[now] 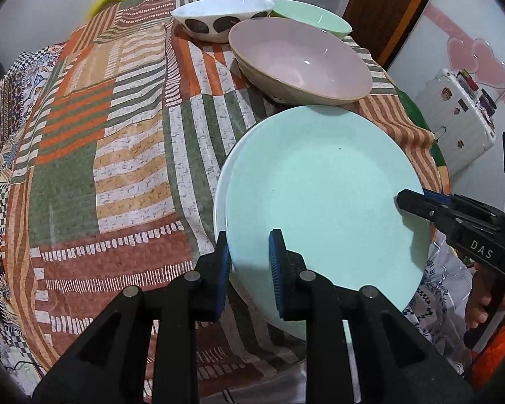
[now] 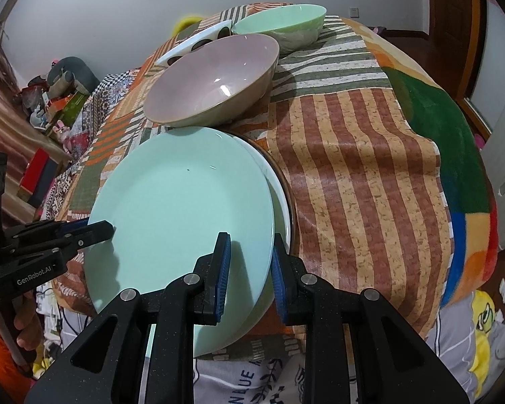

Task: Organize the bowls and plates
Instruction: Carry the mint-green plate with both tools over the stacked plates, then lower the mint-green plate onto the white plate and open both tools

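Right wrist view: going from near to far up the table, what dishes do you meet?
Mint plate → pink bowl → green bowl

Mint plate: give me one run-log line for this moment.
left gripper: straddles mint plate rim | right gripper: straddles opposite rim | plate: atop white plate | pink bowl: behind stack

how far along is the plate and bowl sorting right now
Plates look stacked: the mint plate lies over a white plate. In hand: the left gripper and right gripper straddle its rim. Left: the pink bowl, green bowl and spotted bowl sit separate, unstacked.
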The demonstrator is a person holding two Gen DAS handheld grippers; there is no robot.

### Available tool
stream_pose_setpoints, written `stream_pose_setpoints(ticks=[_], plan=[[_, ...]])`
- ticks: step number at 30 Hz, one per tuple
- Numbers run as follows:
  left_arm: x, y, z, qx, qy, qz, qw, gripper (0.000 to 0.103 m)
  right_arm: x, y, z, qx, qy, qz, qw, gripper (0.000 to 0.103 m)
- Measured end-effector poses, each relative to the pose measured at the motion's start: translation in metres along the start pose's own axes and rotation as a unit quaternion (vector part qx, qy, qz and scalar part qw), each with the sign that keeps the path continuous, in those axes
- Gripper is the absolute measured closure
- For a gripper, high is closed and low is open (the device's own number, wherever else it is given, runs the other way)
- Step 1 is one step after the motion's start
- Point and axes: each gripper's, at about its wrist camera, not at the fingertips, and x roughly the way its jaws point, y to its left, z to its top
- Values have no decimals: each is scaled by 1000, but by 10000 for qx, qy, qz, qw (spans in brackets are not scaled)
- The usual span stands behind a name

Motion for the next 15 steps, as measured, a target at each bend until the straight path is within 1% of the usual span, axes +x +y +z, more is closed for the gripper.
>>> stream_pose_setpoints(ticks=[10,12,15], plan=[[1,1,4,-58,66,18,10000,81,3,-1,2,61,-12,61,10000,81],[2,1,5,-92,80,1,9999,77,3,0,3,30,-9,62,10000,80],[1,0,4,-50,82,26,10000,75,3,2,3,-14,-20,27,10000,80]])
